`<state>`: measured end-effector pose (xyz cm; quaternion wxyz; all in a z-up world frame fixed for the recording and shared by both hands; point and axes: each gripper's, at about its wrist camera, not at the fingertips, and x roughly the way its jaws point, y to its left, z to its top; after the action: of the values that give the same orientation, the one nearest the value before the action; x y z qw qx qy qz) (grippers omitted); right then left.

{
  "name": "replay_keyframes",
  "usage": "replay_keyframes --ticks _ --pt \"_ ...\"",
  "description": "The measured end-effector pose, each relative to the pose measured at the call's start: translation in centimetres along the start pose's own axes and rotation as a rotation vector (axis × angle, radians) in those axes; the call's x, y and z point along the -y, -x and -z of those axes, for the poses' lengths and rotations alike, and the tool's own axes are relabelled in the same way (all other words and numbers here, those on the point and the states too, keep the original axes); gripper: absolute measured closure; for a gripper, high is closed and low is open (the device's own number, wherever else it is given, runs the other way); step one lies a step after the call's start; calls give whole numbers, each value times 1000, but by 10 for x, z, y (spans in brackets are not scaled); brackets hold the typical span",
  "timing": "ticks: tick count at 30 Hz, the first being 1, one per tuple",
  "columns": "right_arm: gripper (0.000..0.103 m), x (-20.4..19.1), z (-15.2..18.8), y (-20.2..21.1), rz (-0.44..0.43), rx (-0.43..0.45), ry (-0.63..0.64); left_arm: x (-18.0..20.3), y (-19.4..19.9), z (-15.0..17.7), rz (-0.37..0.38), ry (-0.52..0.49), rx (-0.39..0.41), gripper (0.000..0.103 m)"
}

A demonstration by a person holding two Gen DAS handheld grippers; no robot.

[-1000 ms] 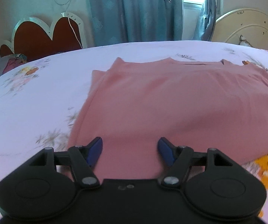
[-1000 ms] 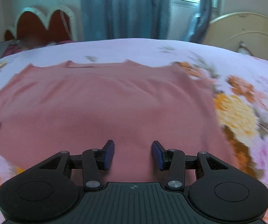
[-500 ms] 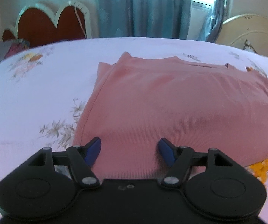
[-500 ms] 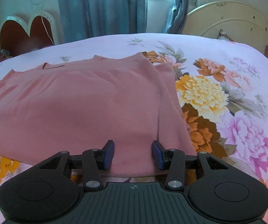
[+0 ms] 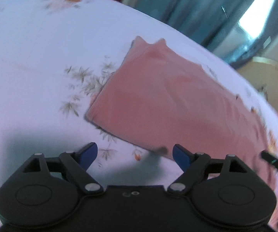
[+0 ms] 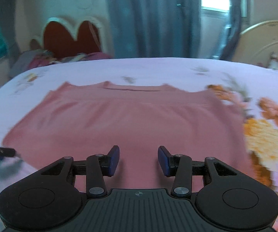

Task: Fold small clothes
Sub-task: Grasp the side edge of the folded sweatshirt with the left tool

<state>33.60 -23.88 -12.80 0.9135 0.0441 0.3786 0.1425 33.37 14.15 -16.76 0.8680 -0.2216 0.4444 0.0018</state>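
Clearly both tools are released and empty. The left gripper hangs with its blue pads spread wide over the pale lilac floral bedsheet, and the right gripper is likewise parted, holding nothing.

The pink ribbed knit top lies flat on the sheet, its sides apparently already folded in, with the neckline on the far side. Its long axis runs left to right across the right wrist view.

From the left gripper the garment lies ahead and to the right: the near-left corner is forward of the pads, and the near hem runs slantwise down toward the right-hand pad. The right gripper is directly over the near hem, pads above cloth, so it appears the nearer of the two. Seemingly the left gripper needs a shift rightward before each can pinch the hem.
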Motion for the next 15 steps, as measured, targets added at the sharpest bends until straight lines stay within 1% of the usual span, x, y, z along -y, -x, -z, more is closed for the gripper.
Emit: replay_keyframes --ticks 4,7,10,11,12,13,14,15 --pt "59 -25 -11 -21 -37 7 13 -9 -13 -4 100 149 41 13" --pt "59 -38 -22 -40 -32 8 21 -7 -27 -9 164 197 96 14" --pt "59 -45 -29 -59 1 5 29 -7 -40 -16 214 244 141 16" --pt "59 -46 -30 -65 13 2 26 -7 -45 -20 231 257 152 22" --pt "59 -48 -31 -70 25 1 27 -8 -50 -22 241 270 159 34" --pt "59 -49 -30 -77 40 -4 35 -10 -54 -24 249 288 170 39" --pt "59 -51 -28 -84 57 -16 45 -12 -59 -26 254 304 175 53" --pt "59 -52 -24 -94 69 -44 55 -13 -64 -28 252 313 178 64"
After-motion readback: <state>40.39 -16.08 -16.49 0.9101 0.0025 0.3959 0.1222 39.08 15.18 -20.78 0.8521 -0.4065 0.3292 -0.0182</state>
